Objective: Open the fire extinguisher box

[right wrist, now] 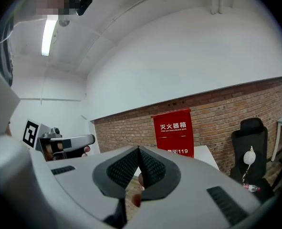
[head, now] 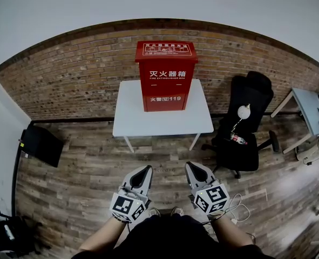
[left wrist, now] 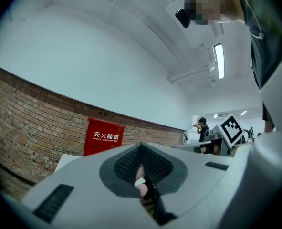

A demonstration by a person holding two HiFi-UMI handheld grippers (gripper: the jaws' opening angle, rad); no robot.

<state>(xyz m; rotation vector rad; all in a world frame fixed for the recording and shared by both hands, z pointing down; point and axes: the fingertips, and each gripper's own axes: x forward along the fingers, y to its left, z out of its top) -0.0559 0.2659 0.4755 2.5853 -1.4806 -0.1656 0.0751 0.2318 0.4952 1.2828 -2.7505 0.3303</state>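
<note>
A red fire extinguisher box with white lettering stands upright and closed on a white table against the brick wall. It also shows in the left gripper view as the box and in the right gripper view as the box. My left gripper and right gripper are held low near my body, well short of the table, tips pointing toward it. Both are shut with nothing between their jaws. In their own views the left gripper and right gripper have tips touching.
A black office chair with a bottle on its seat stands right of the table. A grey desk sits at the far right. A black case lies on the wooden floor at left. Another person stands in the background.
</note>
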